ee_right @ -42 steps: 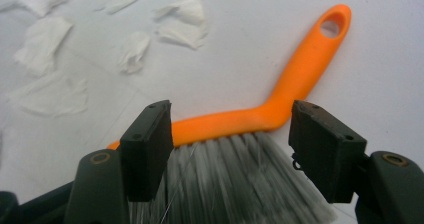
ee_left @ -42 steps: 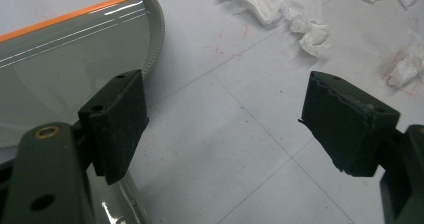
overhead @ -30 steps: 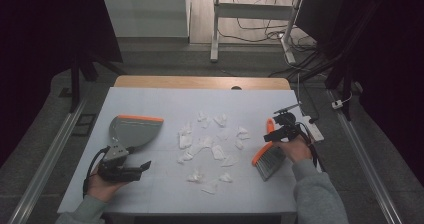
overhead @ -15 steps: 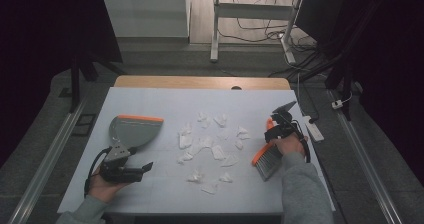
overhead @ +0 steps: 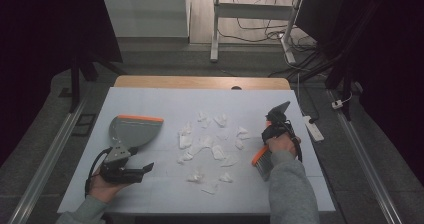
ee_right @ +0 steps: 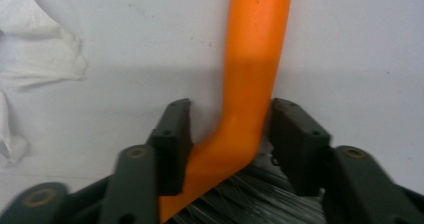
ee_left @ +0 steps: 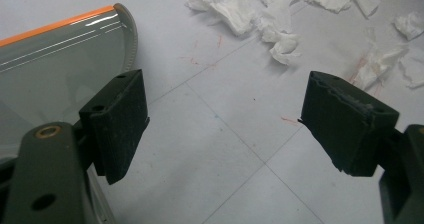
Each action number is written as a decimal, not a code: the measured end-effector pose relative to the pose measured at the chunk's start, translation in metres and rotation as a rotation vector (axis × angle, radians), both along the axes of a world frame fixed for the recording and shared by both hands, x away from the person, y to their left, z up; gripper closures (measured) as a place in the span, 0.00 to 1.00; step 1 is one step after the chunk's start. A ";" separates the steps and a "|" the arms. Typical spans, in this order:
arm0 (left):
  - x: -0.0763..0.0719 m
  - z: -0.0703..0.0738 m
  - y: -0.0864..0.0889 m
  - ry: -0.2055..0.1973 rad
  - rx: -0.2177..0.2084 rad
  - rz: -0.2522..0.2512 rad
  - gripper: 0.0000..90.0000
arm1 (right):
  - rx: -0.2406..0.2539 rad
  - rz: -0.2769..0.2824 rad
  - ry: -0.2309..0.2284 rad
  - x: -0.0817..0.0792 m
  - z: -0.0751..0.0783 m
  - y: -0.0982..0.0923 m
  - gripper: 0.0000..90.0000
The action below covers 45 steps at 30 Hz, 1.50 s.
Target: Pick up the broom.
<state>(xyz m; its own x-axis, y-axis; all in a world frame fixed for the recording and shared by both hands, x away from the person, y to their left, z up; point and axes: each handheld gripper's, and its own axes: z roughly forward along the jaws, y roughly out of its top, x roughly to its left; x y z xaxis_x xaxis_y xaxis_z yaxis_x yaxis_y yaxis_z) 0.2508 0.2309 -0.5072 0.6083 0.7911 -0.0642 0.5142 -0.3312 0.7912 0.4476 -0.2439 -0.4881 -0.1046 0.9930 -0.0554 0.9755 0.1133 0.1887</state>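
1. Right now my right gripper (ee_right: 231, 114) has just been closing around the brush (ee_right: 255, 44). Its orange handle stands between the two black jaws, and both pads look to press it just above the bend where the bristles begin
2. Seen from above, the brush (overhead: 261, 163) lies on the right of the table (overhead: 150, 99), just beside the spread of torn tissue scraps (overhead: 207, 146), with the right gripper (overhead: 267, 145) bearing down on it
3. Meanwhile my left gripper (ee_left: 222, 114) stands with its jaws wide apart and nothing between them. The grey dustpan (ee_left: 55, 69) with its orange lip lies just beside one jaw, untouched by the pads as far as I can tell
4. To do this pickup well, I judge the grip should be firm and square on the handle before any lift. A hold this near the bend could let the brush swing, so I would check that it stays level as it comes off the table
5. Next the dustpan (overhead: 134, 131) needs a hold of its own, so I would bring the left gripper (overhead: 145, 170) onto its handle and clamp there
6. Only then would I sweep, drawing the bristles low through the scraps toward the orange lip, in short strokes, since the light tissue could scatter
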 end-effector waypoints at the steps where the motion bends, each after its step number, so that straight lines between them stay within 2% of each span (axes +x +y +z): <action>1: 0.000 0.000 0.000 0.000 0.002 0.001 0.22 | 0.000 0.000 0.000 0.000 0.000 0.000 0.63; 3: 0.000 0.000 0.000 0.000 0.000 0.002 0.22 | -0.009 -0.025 -0.004 0.000 0.000 0.003 0.67; 5: -0.001 0.000 0.000 -0.001 -0.001 0.001 0.22 | -0.010 -0.036 -0.008 -0.001 0.000 0.005 0.75; 8: -0.001 0.001 0.000 -0.003 -0.001 0.000 0.22 | -0.018 -0.040 -0.021 -0.003 0.000 0.007 0.77; 13: -0.001 0.000 0.000 -0.001 0.001 -0.001 0.22 | -0.003 -0.017 -0.024 -0.004 0.000 0.005 0.78; 14: 0.000 0.000 0.000 0.000 0.002 0.000 0.22 | -0.006 -0.006 -0.023 -0.004 0.000 0.005 0.78; 15: 0.000 0.000 0.000 0.000 0.001 0.000 0.22 | 0.008 0.028 -0.023 -0.004 0.000 0.002 0.78; 16: 0.000 0.000 0.000 -0.001 0.001 0.002 0.22 | 0.008 0.028 -0.023 -0.004 0.000 0.002 0.78; 20: 0.000 -0.001 0.000 0.000 0.003 0.003 0.22 | 0.085 0.077 -0.020 -0.006 0.004 -0.010 0.78; 22: 0.001 -0.001 0.000 0.003 0.006 0.002 0.22 | 0.162 0.097 -0.041 -0.010 0.010 -0.023 0.78; 25: 0.001 -0.001 -0.001 0.004 0.011 0.002 0.22 | 0.206 0.112 -0.048 -0.013 0.015 -0.029 0.78; 26: 0.001 -0.001 -0.001 0.003 0.011 0.003 0.22 | 0.236 0.126 -0.070 -0.017 0.020 -0.036 0.78; 27: 0.001 -0.001 -0.001 0.004 0.012 0.004 0.22 | 0.236 0.126 -0.070 -0.017 0.020 -0.036 0.78; 29: 0.001 -0.002 -0.001 0.005 0.013 0.006 0.21 | 0.300 0.124 -0.090 -0.024 0.024 -0.047 0.78; 31: 0.001 -0.002 -0.001 0.006 0.013 0.007 0.21 | 0.316 0.132 -0.095 -0.026 0.025 -0.052 0.78; 34: 0.002 -0.002 -0.001 0.010 0.012 0.009 0.21 | 0.365 0.142 -0.143 -0.036 0.031 -0.062 0.78; 36: 0.003 -0.003 -0.001 0.014 0.017 0.008 0.21 | 0.376 0.141 -0.158 -0.038 0.033 -0.063 0.78; 38: 0.004 -0.003 -0.003 0.017 0.020 0.011 0.21 | 0.416 0.148 -0.178 -0.041 0.036 -0.066 0.78; 41: 0.005 -0.003 -0.006 0.021 0.021 0.018 0.22 | 0.453 0.170 -0.213 -0.045 0.043 -0.066 0.78; 45: 0.006 -0.001 -0.010 0.022 -0.005 0.008 0.22 | 0.503 0.213 -0.277 -0.049 0.052 -0.061 0.78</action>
<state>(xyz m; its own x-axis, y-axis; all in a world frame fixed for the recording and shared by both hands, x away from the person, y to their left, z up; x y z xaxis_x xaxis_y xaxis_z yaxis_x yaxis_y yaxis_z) 0.2564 0.2212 -0.5080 0.6004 0.7955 -0.0812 0.5342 -0.3234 0.7811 0.3985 -0.3045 -0.4357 -0.3521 0.8634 0.3613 0.8483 0.1313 0.5130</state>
